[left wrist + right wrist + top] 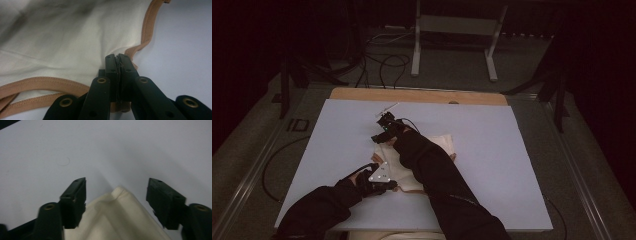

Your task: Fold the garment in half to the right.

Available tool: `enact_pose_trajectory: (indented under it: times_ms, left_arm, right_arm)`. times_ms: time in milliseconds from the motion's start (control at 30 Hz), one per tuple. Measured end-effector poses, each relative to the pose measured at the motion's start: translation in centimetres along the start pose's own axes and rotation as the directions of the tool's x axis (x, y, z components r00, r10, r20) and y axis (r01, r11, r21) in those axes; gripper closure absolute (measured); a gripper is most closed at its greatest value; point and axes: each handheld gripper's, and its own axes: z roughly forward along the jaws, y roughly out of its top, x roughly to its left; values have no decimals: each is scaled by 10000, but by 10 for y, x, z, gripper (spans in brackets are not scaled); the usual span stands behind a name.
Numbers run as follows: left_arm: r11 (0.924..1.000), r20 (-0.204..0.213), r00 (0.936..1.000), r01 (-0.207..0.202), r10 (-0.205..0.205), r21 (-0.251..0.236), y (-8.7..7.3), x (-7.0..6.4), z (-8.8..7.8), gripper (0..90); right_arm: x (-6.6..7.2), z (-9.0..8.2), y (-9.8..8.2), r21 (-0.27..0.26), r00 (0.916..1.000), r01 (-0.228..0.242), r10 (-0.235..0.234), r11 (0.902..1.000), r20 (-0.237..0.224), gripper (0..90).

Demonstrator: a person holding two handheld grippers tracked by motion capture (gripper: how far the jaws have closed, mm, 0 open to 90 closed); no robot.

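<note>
A cream cloth (443,142) with tan strap trim (147,27) lies crumpled in the middle of the white board (492,165). In the left gripper view the cloth (62,37) spreads away to the upper left. My left gripper (117,57) is shut on its hem where the trim bends. In the high view that gripper (393,186) sits at the cloth's near left edge. My right gripper (377,139) is at the cloth's far left corner. Its jaws (117,182) stand apart, with a folded corner of the cloth (117,215) between them, and the pads are clear of it.
The board rests on a wooden table top (412,94) whose far edge shows behind it. Beyond that, a metal stand (452,25) and loose cables (382,62) lie on the dim floor. Bare board (125,145) stretches ahead of the right gripper.
</note>
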Motion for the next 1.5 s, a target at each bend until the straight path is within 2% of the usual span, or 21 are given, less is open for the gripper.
enact_pose_trajectory:
  times_ms: [100,267,433,500,700,800,967,1033,1267,1500]
  left_arm:
    - [10000,23,10000,57,-57,-26,0,0,0,886]
    - [9999,60,9999,129,-128,-46,0,0,0,886]
    - [9999,44,9999,116,-116,-27,0,0,0,886]
    - [9999,78,9999,125,-125,-22,0,0,0,886]
    - [9999,85,9999,124,-124,-9,0,1,0,886]
    - [9999,59,9999,132,-132,-23,0,0,0,886]
    - [9999,8,9999,117,-117,-36,1,0,0,887]
    - [10000,-15,10000,74,-74,-19,3,0,-1,887]
    - [9999,-43,9999,-119,119,-81,10,-1,-6,887]
    - [9996,66,9996,-270,270,-57,17,-2,-8,887]
  right_arm:
    - [1,7,0,167,9998,-34,31,9999,210,423]
    - [-1,15,-1,326,9996,-72,63,9994,268,507]
    - [2,21,-2,634,9995,164,-180,9979,243,580]
    - [5,22,-2,803,9985,402,-429,9960,330,612]
    - [7,22,-1,1013,9928,934,-1002,9905,652,793]
    - [6,22,-1,1066,9918,993,-1071,9893,703,869]
    - [4,15,0,917,9923,969,-1034,9911,689,880]
    - [4,11,0,706,9932,915,-962,9933,659,880]
    - [3,-6,1,375,9922,1053,-1075,9937,638,880]
    - [-1,-20,-1,138,9924,1044,-1051,9944,639,880]
